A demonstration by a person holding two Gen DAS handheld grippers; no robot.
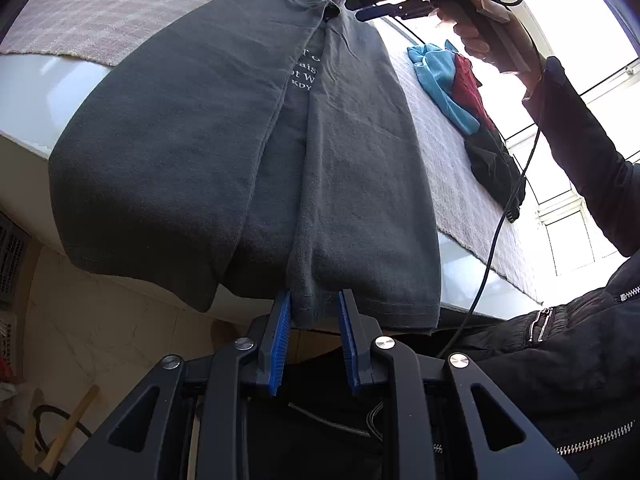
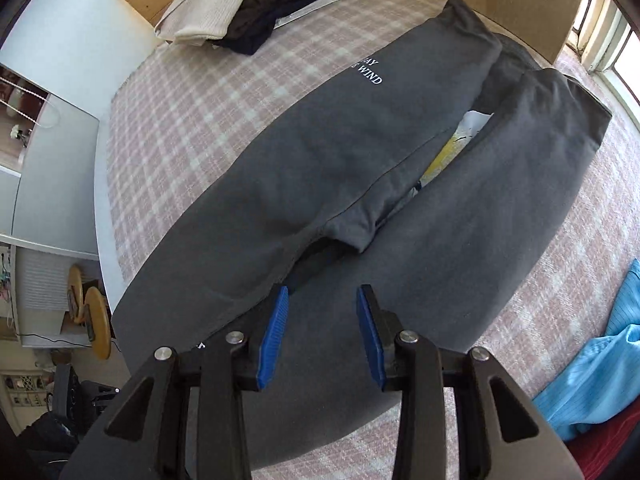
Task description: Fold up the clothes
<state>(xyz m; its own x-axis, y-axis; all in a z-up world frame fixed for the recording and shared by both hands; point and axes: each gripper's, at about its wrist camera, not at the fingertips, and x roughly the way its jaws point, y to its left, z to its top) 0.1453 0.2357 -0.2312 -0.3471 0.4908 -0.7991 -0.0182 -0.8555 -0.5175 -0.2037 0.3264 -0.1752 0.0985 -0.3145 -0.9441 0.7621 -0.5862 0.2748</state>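
Sweatshirt point(image 2: 340, 152), grey, folded lengthwise, reads "WIND" in white.

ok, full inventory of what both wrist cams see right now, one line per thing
dark grey T-shirt with white lettering: 1, both sides folded inward, on the bed, hem over the edge
pink-and-white checked bed cover: 1, under the shirt
unfolded clothes heap: 1, light blue, red, black, beside the shirt
folded clothes stack: 1, cream, brown, navy, far end of the bed
left hand-held gripper: black, blue pads, open at the hem
right hand-held gripper: black, blue pads, open over the collar end
person's hand: 1, holding the right one
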